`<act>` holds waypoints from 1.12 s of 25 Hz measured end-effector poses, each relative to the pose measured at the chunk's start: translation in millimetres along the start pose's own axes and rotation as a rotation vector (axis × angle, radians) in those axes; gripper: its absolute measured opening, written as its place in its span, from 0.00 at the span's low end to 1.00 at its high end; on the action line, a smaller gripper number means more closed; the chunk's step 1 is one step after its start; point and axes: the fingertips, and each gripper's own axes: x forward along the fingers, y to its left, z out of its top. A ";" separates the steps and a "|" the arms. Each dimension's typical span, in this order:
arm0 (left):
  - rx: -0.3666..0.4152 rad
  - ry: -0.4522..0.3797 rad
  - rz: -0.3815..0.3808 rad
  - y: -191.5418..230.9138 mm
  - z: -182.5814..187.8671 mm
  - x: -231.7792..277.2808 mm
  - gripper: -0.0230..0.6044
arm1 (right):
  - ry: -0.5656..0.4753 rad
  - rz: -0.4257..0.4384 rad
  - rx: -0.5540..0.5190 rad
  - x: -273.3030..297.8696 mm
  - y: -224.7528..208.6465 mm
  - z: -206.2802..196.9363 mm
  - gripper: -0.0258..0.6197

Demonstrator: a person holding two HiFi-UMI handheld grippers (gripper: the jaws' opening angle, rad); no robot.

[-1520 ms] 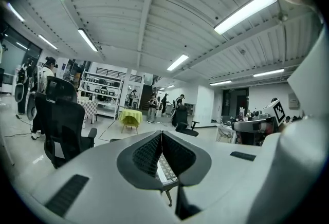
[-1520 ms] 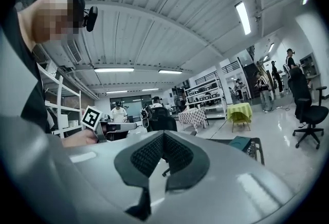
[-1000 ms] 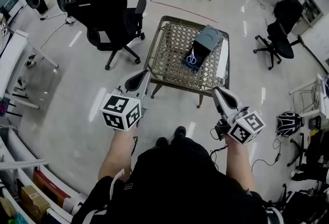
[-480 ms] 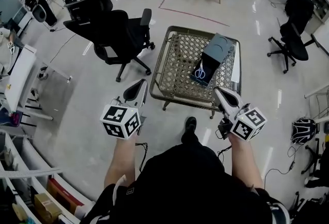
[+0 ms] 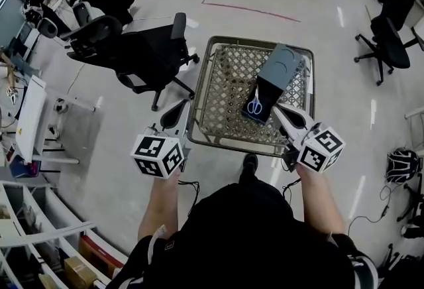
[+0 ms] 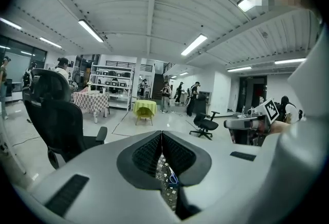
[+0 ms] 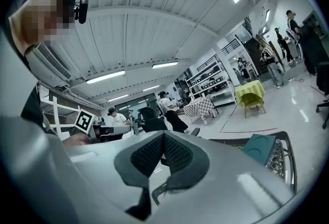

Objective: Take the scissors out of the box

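1. Scissors (image 5: 255, 101) lay flat in the open dark box (image 5: 273, 97), with the blue handles toward 6 o'clock and the blades toward 12. The box sat on the 3 o'clock side of the wicker worktop (image 5: 222, 82), its teal lid (image 5: 283, 63) opened back toward 1 o'clock.
2. Left gripper (image 5: 183, 106) hovered at the worktop's 7 o'clock corner, jaws clenched on nothing. In its own view the pads met, with mesh and a bit of blue showing below them.
3. Right gripper (image 5: 279, 111) hung at 5 o'clock of the box, near its front edge but apart from it. Its jaws were clenched too, and empty.
4. Handling, my guess: small, light and stiff. The blades looked thin and slick and would likely slip or pivot if pinched. The handles or the pivot looked the better hold, being thicker plastic. The scissors lay flat on the box floor with little to get under, so the jaws would have to open first and come in from above.
5. In the way: the box walls sat close round the scissors, and the lid blocked the far side at 12–1 o'clock. The box looked light and might shift or lift along with them, so the left gripper could steady it.
6. Around: a black chair (image 5: 126, 49) at 10 o'clock of the worktop and a second chair (image 5: 391, 42) at 2 o'clock, both well apart and neither in the way.
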 end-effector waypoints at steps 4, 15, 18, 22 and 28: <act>0.020 0.012 -0.024 -9.1 17.2 35.8 0.05 | -0.005 -0.002 0.022 7.8 -32.9 11.7 0.06; 0.035 0.026 -0.052 -5.4 29.2 84.2 0.05 | 0.012 -0.023 0.059 31.6 -76.6 13.5 0.06; 0.021 0.027 -0.060 8.8 30.1 91.0 0.05 | 0.030 -0.048 0.064 44.7 -81.9 11.7 0.06; 0.006 0.042 -0.066 33.7 24.1 100.7 0.05 | 0.071 -0.074 0.070 67.1 -84.2 3.4 0.06; -0.021 0.064 -0.094 61.6 13.0 122.2 0.05 | 0.117 -0.110 0.082 96.2 -91.5 -9.8 0.06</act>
